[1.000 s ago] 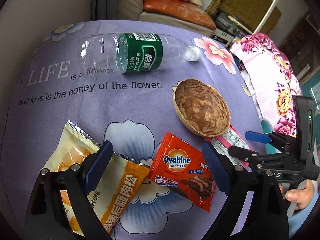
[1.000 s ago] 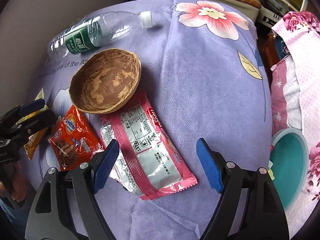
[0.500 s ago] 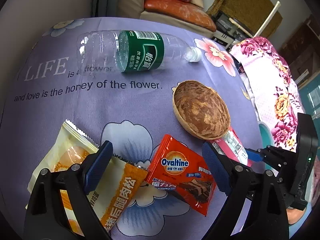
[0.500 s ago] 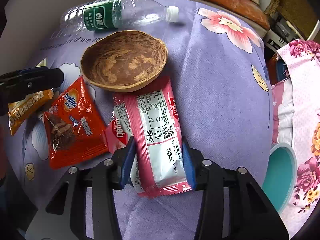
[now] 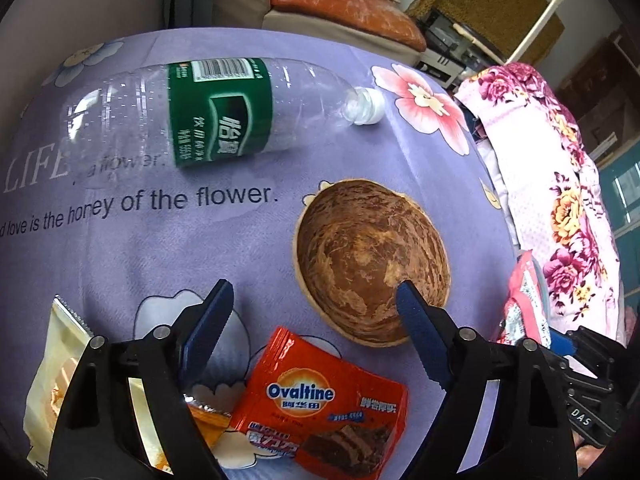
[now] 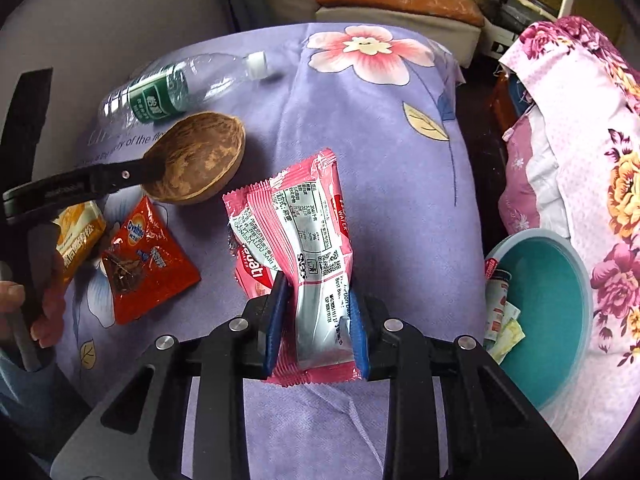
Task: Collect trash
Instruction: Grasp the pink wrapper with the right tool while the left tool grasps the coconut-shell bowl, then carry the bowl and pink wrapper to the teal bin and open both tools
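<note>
My right gripper (image 6: 318,320) is shut on a pink wafer wrapper (image 6: 304,236) and holds it lifted above the purple cloth; the wrapper also shows at the right edge of the left wrist view (image 5: 524,304). My left gripper (image 5: 310,320) is open and empty, over the cloth between a red Ovaltine packet (image 5: 324,408) and a brown coconut-shell bowl (image 5: 370,260). A yellow-orange snack wrapper (image 5: 56,376) lies at lower left. An empty clear bottle with a green label (image 5: 216,108) lies on its side at the back.
A teal bin (image 6: 548,292) with some wrappers in it stands below the table's right edge. A pink floral cloth (image 6: 580,140) hangs at the right. A sofa with an orange cushion (image 5: 340,4) stands behind the table.
My right gripper closed on the pink wrapper and lifted it off the cloth. My left gripper moved forward toward the bowl and bottle, staying open.
</note>
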### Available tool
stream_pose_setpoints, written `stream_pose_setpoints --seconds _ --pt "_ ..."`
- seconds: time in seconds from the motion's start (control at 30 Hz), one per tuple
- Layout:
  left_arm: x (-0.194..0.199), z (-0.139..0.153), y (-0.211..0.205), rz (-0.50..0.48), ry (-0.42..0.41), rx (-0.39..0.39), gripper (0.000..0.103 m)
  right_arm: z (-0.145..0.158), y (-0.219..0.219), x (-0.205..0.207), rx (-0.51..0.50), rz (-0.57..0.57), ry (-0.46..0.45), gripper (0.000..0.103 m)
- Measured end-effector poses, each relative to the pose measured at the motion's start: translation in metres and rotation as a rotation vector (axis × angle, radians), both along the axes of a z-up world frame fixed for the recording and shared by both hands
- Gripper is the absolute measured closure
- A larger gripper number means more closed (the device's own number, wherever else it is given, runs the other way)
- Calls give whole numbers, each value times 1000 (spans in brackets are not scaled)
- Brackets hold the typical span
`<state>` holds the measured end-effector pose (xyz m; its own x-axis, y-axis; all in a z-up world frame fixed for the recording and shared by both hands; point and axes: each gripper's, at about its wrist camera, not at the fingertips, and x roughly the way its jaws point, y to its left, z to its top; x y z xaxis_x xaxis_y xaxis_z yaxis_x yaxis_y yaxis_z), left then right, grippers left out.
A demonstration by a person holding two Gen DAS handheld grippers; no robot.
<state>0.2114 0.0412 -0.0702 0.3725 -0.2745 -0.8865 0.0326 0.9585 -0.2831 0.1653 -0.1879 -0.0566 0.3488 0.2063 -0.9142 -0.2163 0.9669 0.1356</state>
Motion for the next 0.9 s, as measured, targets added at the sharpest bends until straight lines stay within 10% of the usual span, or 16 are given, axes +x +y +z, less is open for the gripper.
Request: stream_pose_setpoints --seconds 0.23,0.37,0.9 --pt "4 -10 -25 -49 9 36 53 7 -21 3 17 -64 -21 76" --pt "-2 -5 -25 -21 -40 59 88 10 -26 2 24 -78 -29 76" --pt "-33 41 -72 -86 -180 167 95 21 -62 -17 61 -169 -74 76"
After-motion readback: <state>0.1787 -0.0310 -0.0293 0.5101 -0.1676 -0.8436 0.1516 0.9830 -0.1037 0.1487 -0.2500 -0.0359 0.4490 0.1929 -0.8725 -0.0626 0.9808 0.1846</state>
